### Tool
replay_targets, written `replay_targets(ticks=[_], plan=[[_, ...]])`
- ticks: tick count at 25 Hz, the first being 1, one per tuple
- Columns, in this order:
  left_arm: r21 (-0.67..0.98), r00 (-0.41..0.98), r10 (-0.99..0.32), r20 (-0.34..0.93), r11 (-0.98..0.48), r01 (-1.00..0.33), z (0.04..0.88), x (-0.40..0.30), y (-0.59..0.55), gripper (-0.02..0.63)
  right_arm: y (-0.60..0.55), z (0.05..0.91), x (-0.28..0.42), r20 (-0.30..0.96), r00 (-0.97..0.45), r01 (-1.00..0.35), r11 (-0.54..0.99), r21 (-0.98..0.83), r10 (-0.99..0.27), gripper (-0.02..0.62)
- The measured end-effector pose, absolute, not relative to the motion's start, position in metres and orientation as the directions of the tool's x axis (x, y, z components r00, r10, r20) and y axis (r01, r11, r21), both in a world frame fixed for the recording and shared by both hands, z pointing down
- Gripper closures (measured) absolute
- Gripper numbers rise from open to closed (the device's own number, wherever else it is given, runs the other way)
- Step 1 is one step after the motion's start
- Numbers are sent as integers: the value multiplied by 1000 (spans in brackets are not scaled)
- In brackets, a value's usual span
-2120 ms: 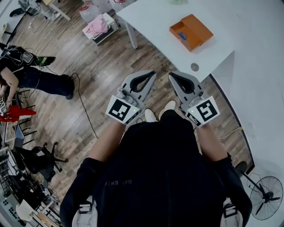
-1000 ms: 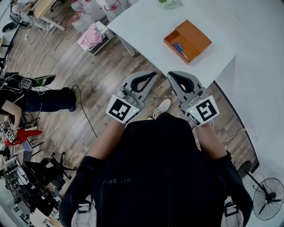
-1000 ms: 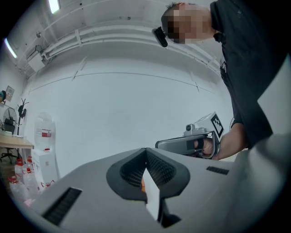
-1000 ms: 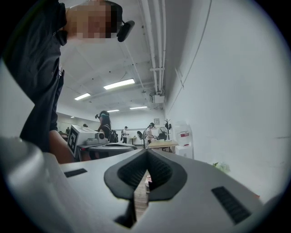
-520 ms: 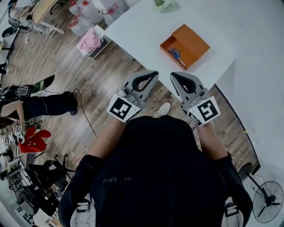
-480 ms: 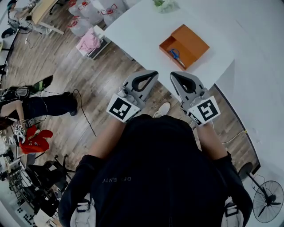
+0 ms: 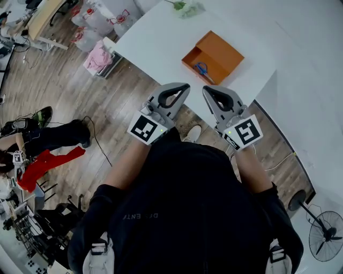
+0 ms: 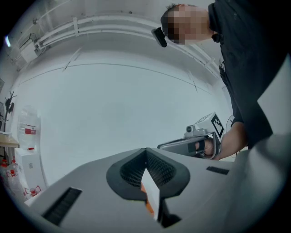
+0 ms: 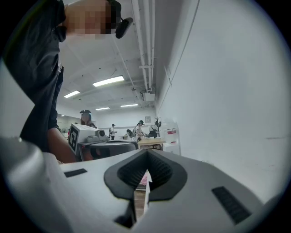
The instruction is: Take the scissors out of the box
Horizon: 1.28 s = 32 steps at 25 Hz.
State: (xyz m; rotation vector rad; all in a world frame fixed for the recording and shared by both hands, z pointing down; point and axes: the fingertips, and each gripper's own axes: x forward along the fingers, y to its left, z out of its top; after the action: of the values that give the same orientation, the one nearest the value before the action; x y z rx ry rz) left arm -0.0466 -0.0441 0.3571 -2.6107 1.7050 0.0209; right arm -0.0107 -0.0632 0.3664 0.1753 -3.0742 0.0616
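Approach stage, nothing grasped yet. Scissors [image 7: 202,69] lie in the open orange box [image 7: 224,51] on the white table [image 7: 155,43], at twelve o'clock from both grippers. Left gripper [image 7: 184,86] and right gripper [image 7: 207,89] have jaws closed together and empty. The next move likely calls for reaching forward and opening one set of jaws over the scissors.

Table [image 7: 155,37] far centre, extending right. Box [image 7: 225,51] on table, close to near edge. Scissors [image 7: 202,68] in box, in its near-left part. Plant [image 7: 181,6] on table's far edge, behind box. Left gripper [image 7: 186,86] and right gripper [image 7: 206,89] side by side, apart, just before table's near edge, box beyond them. Shoe [image 7: 189,134] on floor, near of grippers. Bags [image 7: 88,24] on floor left of table. Fan [image 7: 326,235] near right.
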Motion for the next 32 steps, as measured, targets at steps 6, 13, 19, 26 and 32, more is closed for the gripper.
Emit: replay_targets(ticks=[6, 13, 19, 26, 32], plan=[[-13, 456, -890, -27, -456, -890, 369, -65, -72, 586, -90, 382, -23, 88, -980, -184, 982, -45, -179, 589], [-6, 547, -837, -23, -547, -837, 387, -87, -109, 586, -130, 403, -41, 133, -950, -291, 954, -65, -281, 588], [6, 637, -771, -15, -637, -771, 401, -100, -145, 586, -168, 442, -53, 246, -898, -401, 909, -116, -365, 588], [36, 709, -705, -2, -709, -704, 421, -110, -177, 586, -201, 503, -67, 426, -821, -470, 873, -128, -380, 568], [24, 759, -651, 21, -759, -651, 440, -116, -199, 586, -222, 560, -78, 558, -749, -506, 852, -135, -357, 558]])
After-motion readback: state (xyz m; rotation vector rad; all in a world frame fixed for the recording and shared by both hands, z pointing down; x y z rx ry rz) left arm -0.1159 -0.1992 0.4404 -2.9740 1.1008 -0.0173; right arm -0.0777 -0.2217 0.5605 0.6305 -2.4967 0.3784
